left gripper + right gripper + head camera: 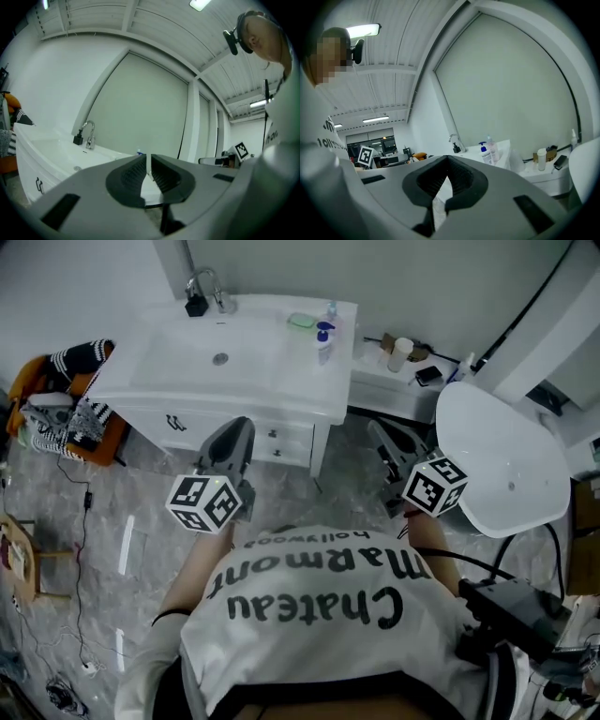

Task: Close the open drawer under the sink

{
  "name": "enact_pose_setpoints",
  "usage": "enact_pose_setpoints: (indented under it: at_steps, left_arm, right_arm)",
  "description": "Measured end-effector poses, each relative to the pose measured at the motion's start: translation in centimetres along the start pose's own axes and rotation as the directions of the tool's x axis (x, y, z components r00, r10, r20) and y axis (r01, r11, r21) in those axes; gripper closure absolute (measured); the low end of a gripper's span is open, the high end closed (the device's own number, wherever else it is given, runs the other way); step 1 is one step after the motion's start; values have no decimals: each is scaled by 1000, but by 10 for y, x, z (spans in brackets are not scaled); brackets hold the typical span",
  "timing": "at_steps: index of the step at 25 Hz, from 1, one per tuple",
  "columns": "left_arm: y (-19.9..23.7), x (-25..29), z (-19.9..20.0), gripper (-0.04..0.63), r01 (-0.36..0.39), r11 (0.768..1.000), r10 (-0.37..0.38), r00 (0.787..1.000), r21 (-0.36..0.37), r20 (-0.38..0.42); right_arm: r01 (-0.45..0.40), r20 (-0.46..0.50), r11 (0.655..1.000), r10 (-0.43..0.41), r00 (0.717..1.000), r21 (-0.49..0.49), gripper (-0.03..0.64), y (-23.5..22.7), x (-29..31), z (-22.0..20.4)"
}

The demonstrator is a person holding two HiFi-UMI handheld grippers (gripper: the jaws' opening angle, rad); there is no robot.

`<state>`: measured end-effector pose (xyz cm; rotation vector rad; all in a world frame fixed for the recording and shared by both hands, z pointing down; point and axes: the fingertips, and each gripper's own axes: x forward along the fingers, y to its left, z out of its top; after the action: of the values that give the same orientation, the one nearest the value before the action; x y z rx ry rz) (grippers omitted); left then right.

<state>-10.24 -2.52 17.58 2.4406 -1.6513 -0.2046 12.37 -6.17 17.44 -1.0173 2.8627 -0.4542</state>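
Note:
The white sink cabinet (234,357) stands against the far wall, with a faucet (202,282) at the back of the basin. Its drawer fronts (286,442) sit under the counter's front edge; from above they look level with each other. My left gripper (239,427) is held up in front of them, apart from the cabinet, jaws nearly together with only a thin slit and nothing between (148,157). My right gripper (377,430) hovers right of the cabinet's corner, its tips touching and empty (446,159). Both point level toward the wall.
Soap bottles (324,334) and a green dish stand on the counter's right. A low shelf with a cup (400,352) adjoins the cabinet. A white oval basin (502,460) stands at right, a seat with striped cloth (70,399) at left. Cables (82,521) cross the floor.

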Motion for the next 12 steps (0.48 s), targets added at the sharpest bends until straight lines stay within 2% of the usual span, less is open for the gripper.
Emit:
enact_pose_setpoints:
  at_steps: [12]
  left_arm:
    - [2, -13, 6, 560, -20, 1000, 20, 1000, -3, 19]
  right_arm:
    - [-12, -9, 1000, 12, 1000, 16, 604, 5, -1, -6]
